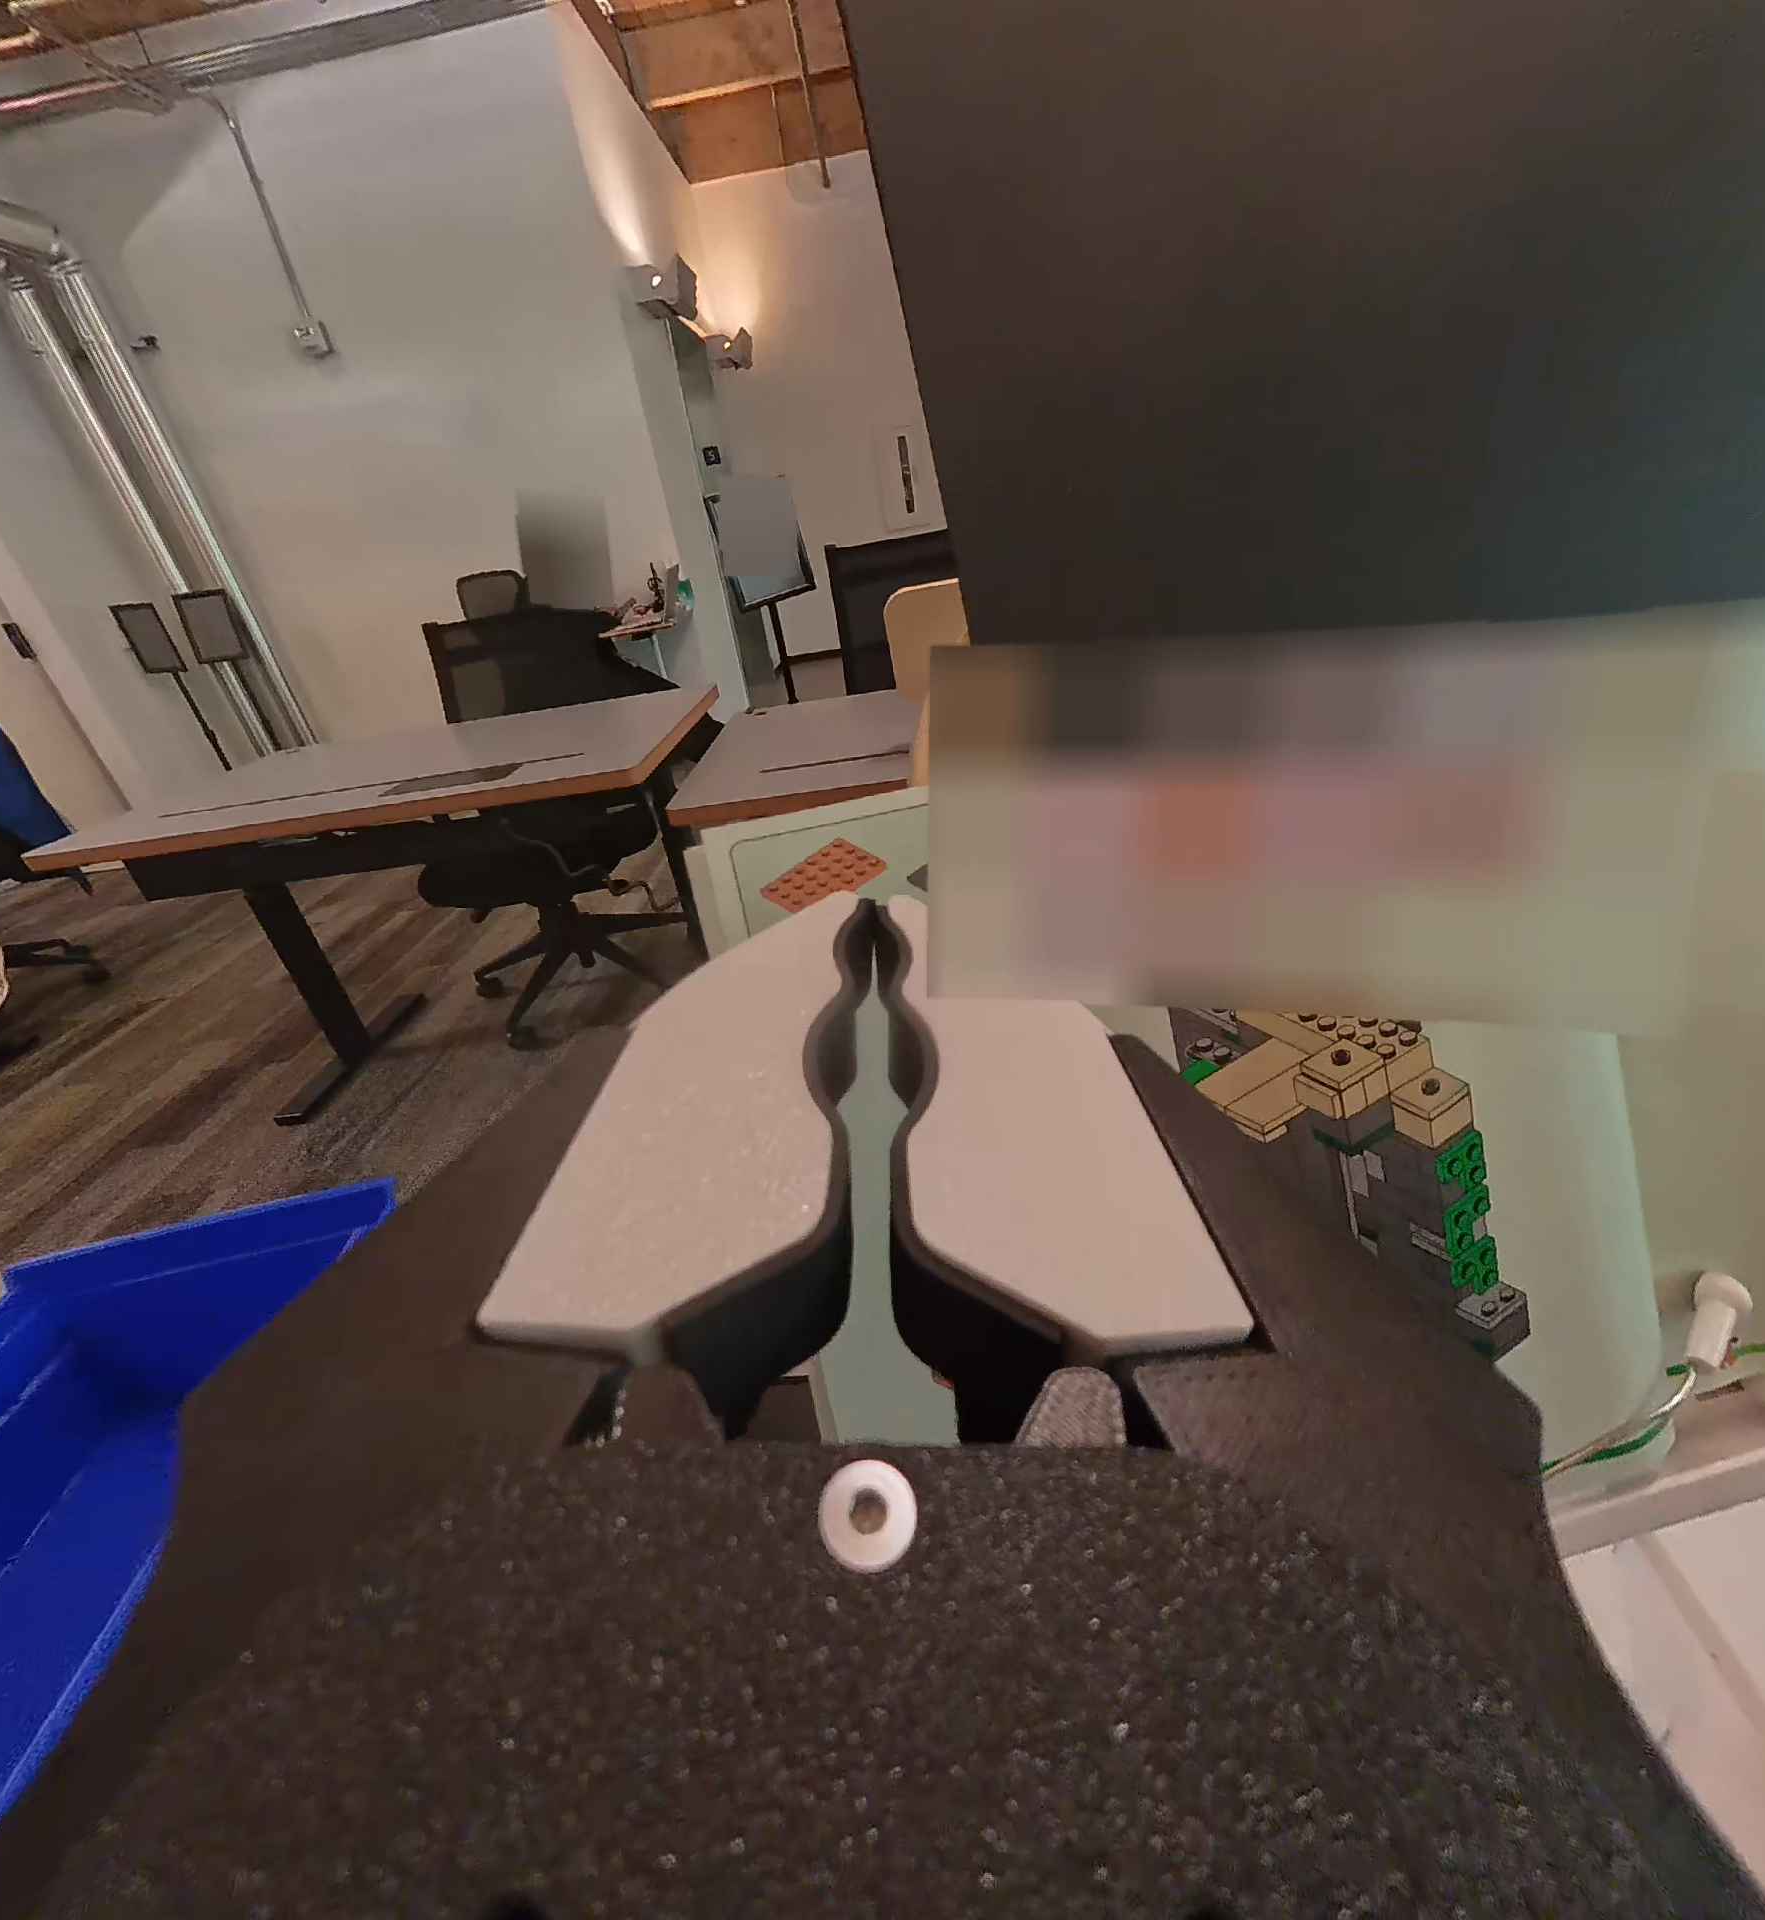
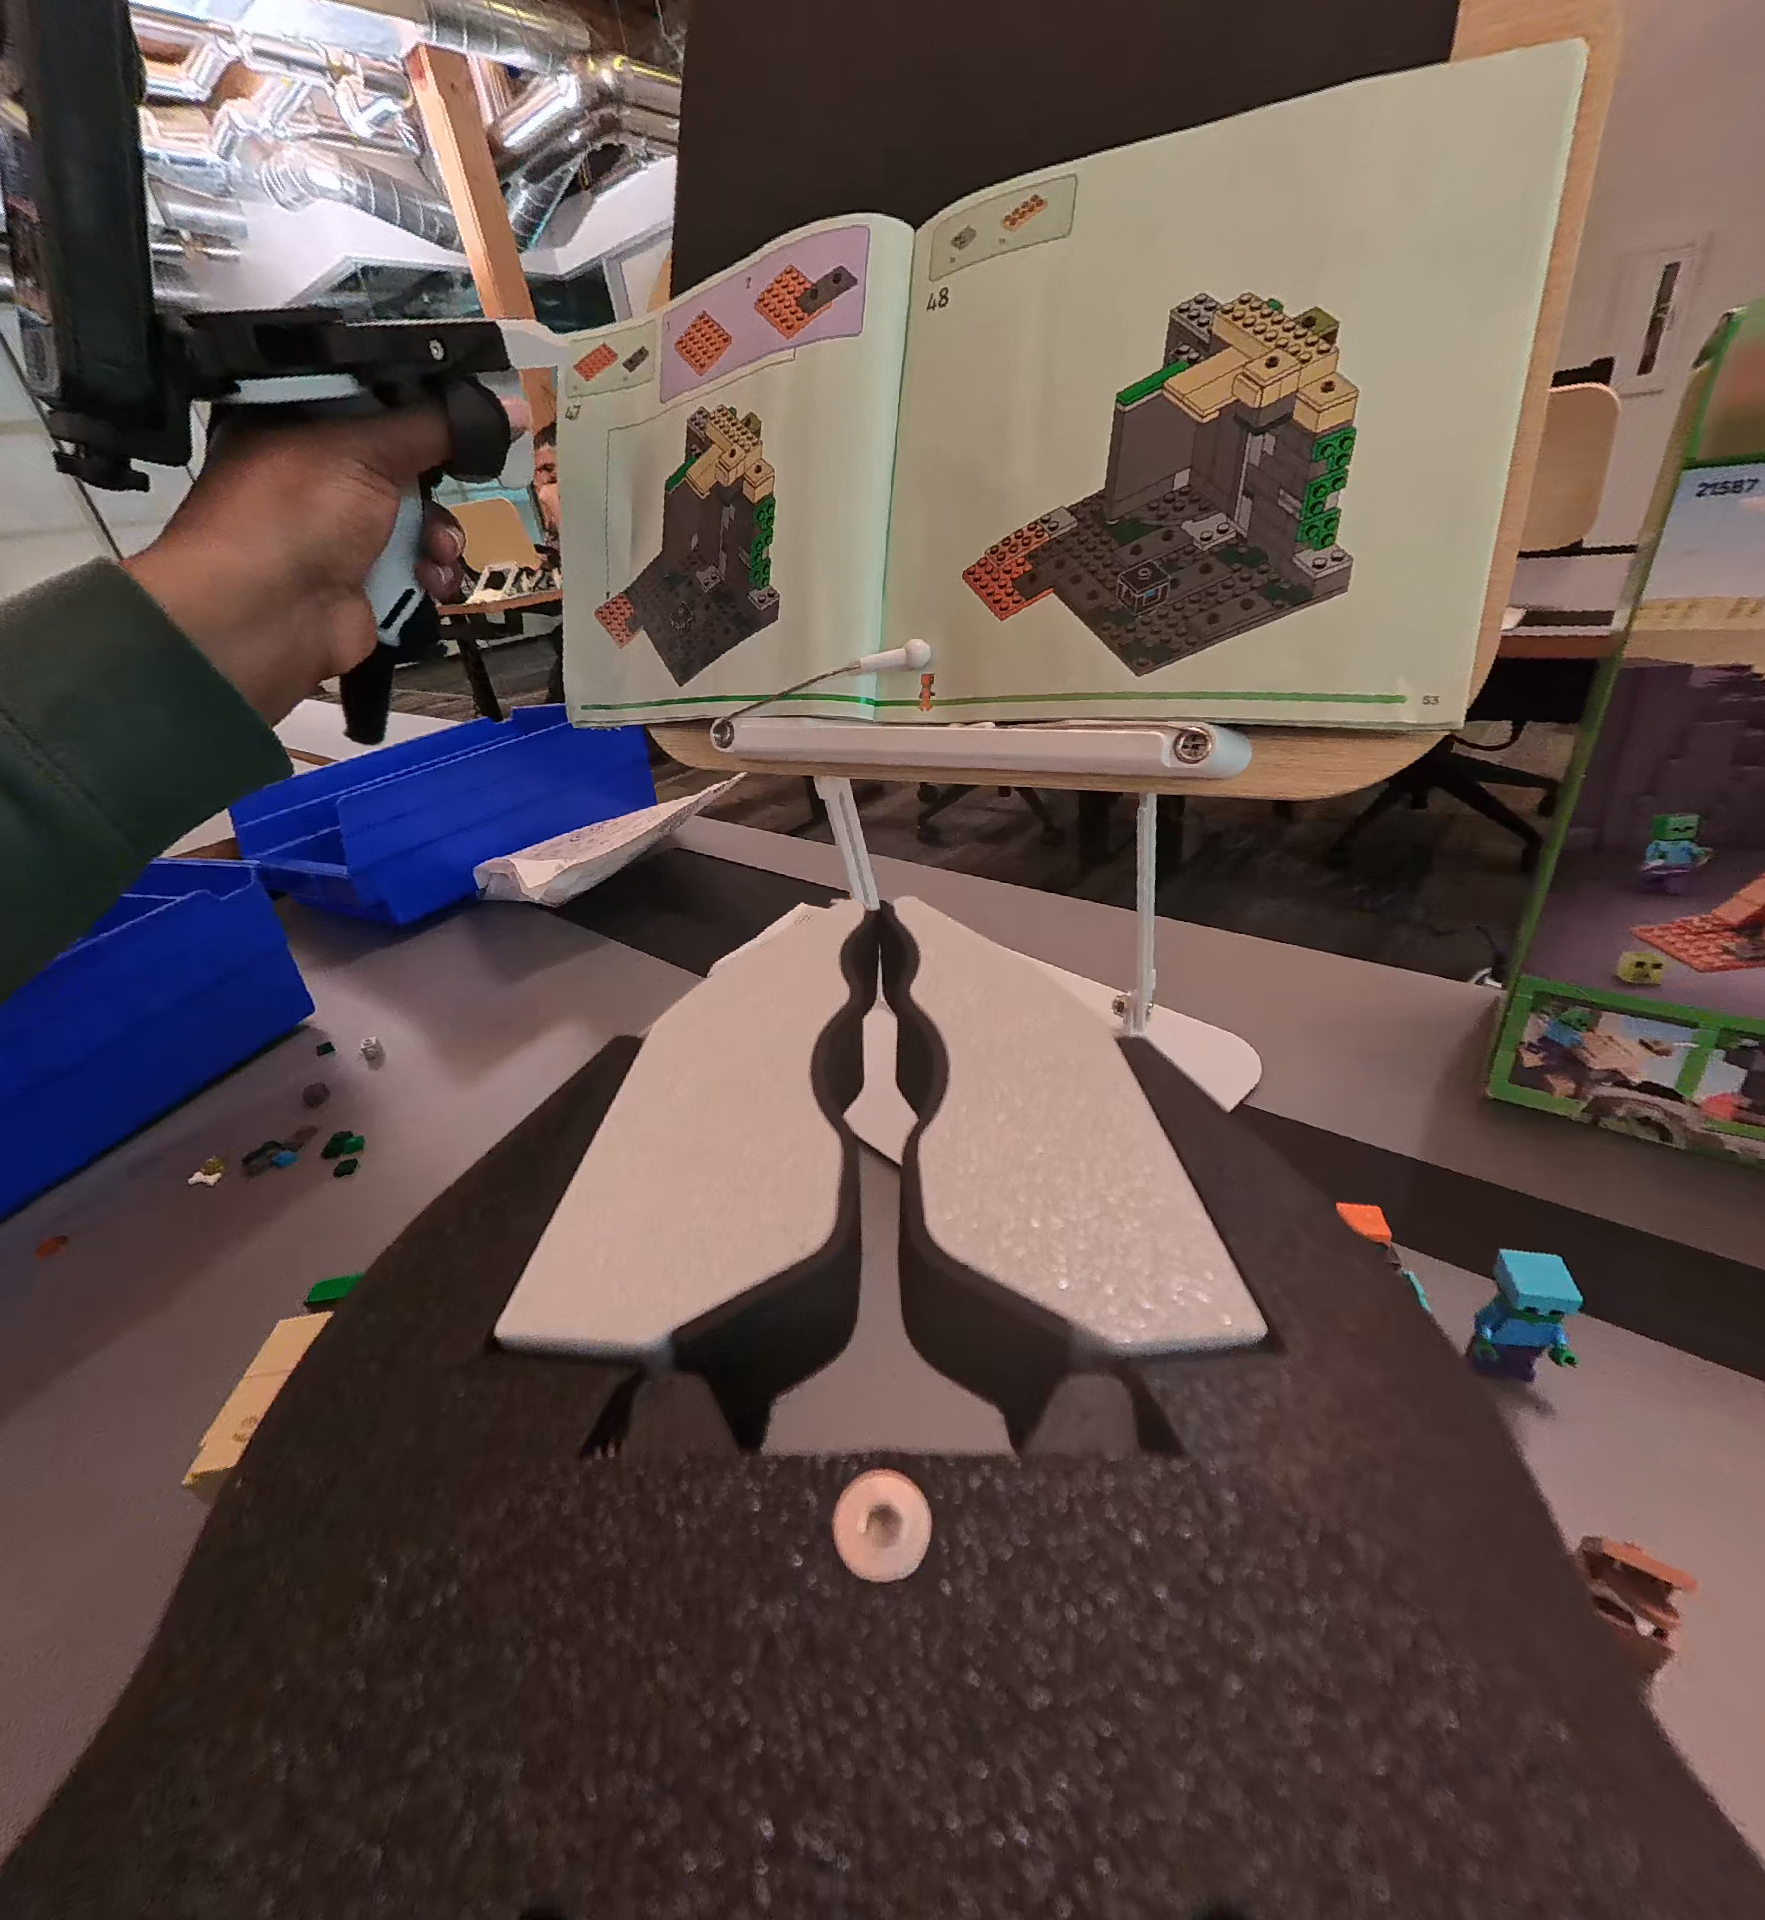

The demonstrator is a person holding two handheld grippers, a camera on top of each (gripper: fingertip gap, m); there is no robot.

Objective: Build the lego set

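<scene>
Right wrist view: the right gripper [image 2: 876, 914] hangs over the grey counter [image 2: 1377, 1049], jaws brought together and holding nothing. Directly beyond the jaw tips stands a book stand [image 2: 971, 750] carrying the open instruction booklet [image 2: 1044, 436], propped upright and pinned by a wire page holder [image 2: 888, 661] (presumably so that the pages stay readable while both hands are occupied). To the right of the jaws stands the lego box [image 2: 1688, 748]; nearer, on the same side, a small blue figure [image 2: 1527, 1314] stands on the counter with an orange piece [image 2: 1366, 1221] near it. To the left of the jaws lie scattered small pieces [image 2: 286, 1148] and two blue bins [image 2: 421, 821], placed within reach as a parts supply. A tan plate [image 2: 254, 1392] shows at the gripper's left flank. No built model is visible in either view.

Upper left of the same view: a hand [image 2: 265, 582] raises the left gripper [image 1: 873, 920] toward the booklet's left page.

Left wrist view: its jaws are likewise together and empty, tips just short of the page, a blue bin below left. The pose suggests consulting the current step or turning the page; no brick is yet picked.
</scene>
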